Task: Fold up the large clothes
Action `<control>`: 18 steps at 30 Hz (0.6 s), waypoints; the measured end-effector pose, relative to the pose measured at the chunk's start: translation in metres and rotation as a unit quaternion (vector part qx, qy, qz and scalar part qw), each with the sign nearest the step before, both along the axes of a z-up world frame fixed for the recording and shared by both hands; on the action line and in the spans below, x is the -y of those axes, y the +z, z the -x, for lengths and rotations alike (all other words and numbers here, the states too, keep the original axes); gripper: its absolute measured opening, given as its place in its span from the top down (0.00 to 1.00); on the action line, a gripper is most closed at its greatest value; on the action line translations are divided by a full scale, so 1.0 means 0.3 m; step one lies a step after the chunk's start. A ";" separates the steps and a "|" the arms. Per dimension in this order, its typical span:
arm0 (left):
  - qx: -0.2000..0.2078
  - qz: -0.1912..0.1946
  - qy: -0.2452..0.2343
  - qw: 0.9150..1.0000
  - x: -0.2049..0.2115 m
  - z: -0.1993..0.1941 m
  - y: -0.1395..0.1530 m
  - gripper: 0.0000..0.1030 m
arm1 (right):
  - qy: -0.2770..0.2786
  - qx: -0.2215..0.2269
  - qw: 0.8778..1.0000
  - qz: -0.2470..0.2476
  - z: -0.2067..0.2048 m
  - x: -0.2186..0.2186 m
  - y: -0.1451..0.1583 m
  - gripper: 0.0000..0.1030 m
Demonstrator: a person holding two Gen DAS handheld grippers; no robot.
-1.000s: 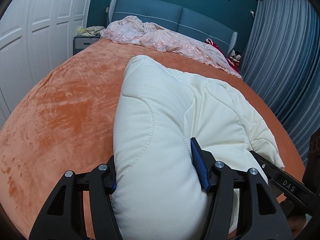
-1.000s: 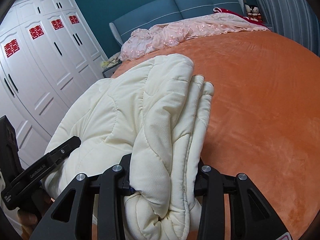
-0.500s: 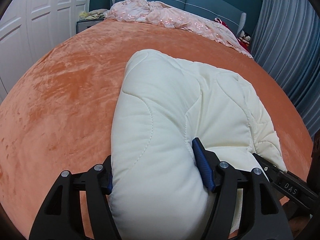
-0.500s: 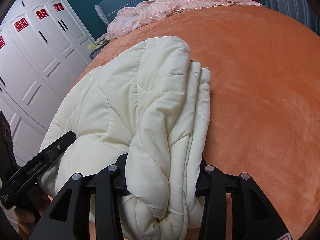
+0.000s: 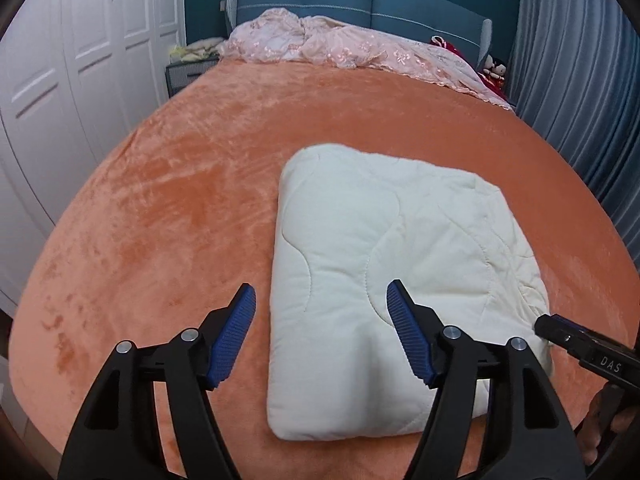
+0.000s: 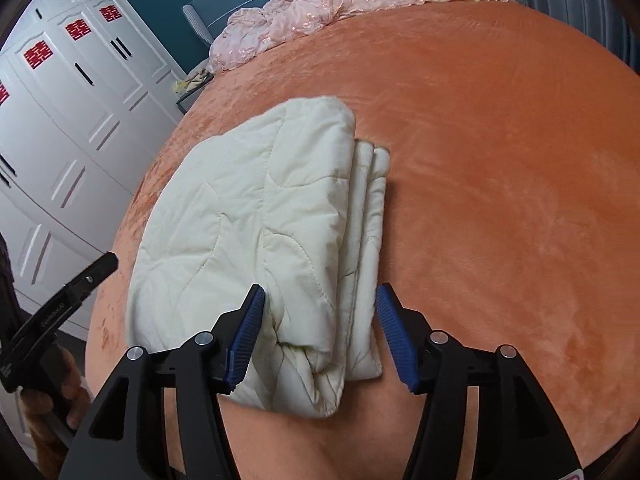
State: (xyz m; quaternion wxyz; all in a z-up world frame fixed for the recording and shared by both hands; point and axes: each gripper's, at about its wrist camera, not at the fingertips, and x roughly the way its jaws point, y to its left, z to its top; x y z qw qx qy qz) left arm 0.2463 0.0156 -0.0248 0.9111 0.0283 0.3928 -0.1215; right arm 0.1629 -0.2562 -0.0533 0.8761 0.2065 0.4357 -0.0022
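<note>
- Quilted cream comforter (image 5: 404, 264) lies folded into a puffy, roughly square bundle on the orange plush bedspread (image 5: 160, 208), in the centre and lower right of the left wrist view; wavy stitched lines run across its smooth, padded top.
- In the right wrist view the same comforter (image 6: 248, 232) sits left of centre, its stacked folded layers showing as rounded ridges along its right edge, and a rolled corner bulges toward the bottom of the frame.
- Bedspread is velvety, with lighter and darker brushed patches.
- Left gripper (image 5: 320, 316) has black angular arms and ribbed blue pads; its jaws have just been opening and stand wide apart. The left pad is over bare bedspread, the right pad over the comforter's near part, and neither presses on the fabric.
- Right gripper (image 6: 320, 320) points downward at the comforter's near right corner; its jaws have just been opening, and the folded edge lies between the blue pads without being squeezed.
- A hand (image 6: 60, 396) at the lower left of the right wrist view grips the left tool's handle.
- Pink embroidered fabric (image 5: 344, 48) lies crumpled at the top of the frame, against a blue padded headboard (image 5: 360, 0).
- White panelled wardrobe doors (image 6: 72, 112) fill the upper left.
</note>
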 end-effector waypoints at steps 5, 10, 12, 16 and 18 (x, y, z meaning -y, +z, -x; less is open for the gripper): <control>0.017 -0.018 -0.020 0.999 0.060 0.037 0.121 0.57 | 0.014 0.018 1.000 0.021 -0.008 -0.028 0.109 0.57; -0.022 -0.012 -0.031 0.999 0.142 -0.009 0.086 0.98 | 0.048 0.018 0.997 0.065 -0.082 -0.132 0.148 0.99; -0.039 -0.011 -0.031 0.999 0.162 -0.035 0.044 1.00 | 0.056 0.006 0.995 0.083 -0.118 -0.174 0.126 1.00; -0.063 -0.022 -0.018 0.998 0.196 -0.078 -0.037 1.00 | 0.054 -0.032 0.994 0.094 -0.182 -0.211 0.046 1.00; -0.079 -0.019 -0.010 0.997 0.200 -0.098 -0.077 1.00 | 0.054 -0.053 0.993 0.095 -0.211 -0.221 -0.009 1.00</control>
